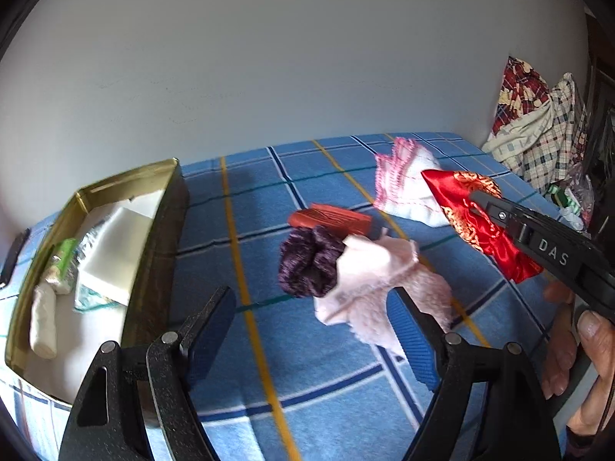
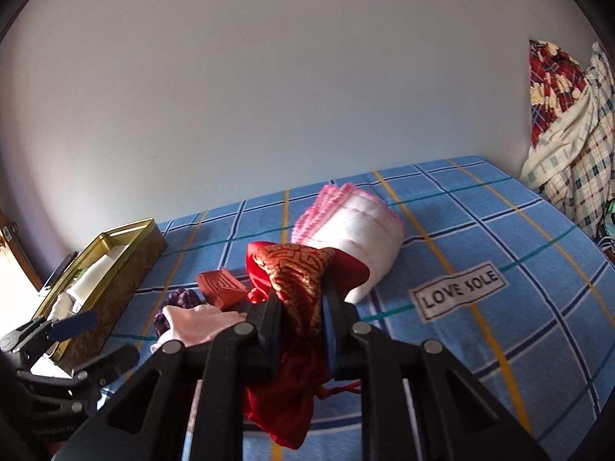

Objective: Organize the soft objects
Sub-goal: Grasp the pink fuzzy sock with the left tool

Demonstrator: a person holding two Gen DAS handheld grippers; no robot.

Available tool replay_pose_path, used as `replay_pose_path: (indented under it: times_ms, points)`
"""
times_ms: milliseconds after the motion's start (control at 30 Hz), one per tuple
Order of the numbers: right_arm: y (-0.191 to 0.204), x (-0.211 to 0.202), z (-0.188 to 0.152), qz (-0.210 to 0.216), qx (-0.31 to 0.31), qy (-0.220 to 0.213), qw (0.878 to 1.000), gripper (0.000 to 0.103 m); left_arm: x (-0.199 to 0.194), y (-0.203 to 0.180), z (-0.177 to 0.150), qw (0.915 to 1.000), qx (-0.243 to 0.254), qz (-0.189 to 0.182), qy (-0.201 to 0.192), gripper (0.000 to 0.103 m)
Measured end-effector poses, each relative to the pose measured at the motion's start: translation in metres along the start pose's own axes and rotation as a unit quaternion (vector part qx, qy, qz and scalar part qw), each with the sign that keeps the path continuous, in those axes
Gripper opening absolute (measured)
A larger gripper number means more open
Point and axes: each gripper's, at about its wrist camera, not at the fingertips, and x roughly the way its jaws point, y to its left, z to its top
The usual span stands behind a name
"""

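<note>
My right gripper is shut on a red satin pouch with gold pattern and holds it above the bed; it also shows in the left wrist view. My left gripper is open and empty, just in front of a pale pink fluffy cloth and a dark purple scrunchie. A white folded cloth with pink trim lies behind them. A gold tin box stands at the left, holding a white pad and small wrapped items.
A red-brown soap-like block lies behind the scrunchie. The blue checked bedsheet runs to a white wall. A pile of plaid clothes sits at the far right. A "LOVE SOLE" label is on the sheet.
</note>
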Motion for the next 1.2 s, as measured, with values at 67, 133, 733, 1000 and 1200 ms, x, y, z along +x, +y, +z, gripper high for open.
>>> replay_pose_path:
  times_ms: [67,133,733,1000,1200]
  points:
    - [-0.005,-0.004,0.0,-0.002,0.005,-0.004,1.0,0.017,0.003,-0.008,-0.003,0.9997,-0.004,-0.02,0.013,0.082]
    - [-0.005,-0.005,0.0,-0.005,0.007,-0.008,1.0,0.017,0.004,-0.018,-0.006,0.9997,0.002,-0.02,0.016,0.082]
    - [-0.002,-0.007,-0.001,-0.012,0.0,-0.015,1.0,0.017,0.037,-0.046,-0.007,0.9976,0.015,-0.034,0.058,0.082]
    - [-0.002,-0.01,-0.002,-0.013,-0.002,-0.021,1.0,0.018,0.027,-0.044,-0.011,0.9973,0.02,-0.06,0.037,0.04]
    - [-0.001,-0.013,-0.002,-0.018,-0.007,-0.028,0.999,0.018,0.01,-0.045,-0.013,0.9969,0.034,-0.071,-0.002,0.033]
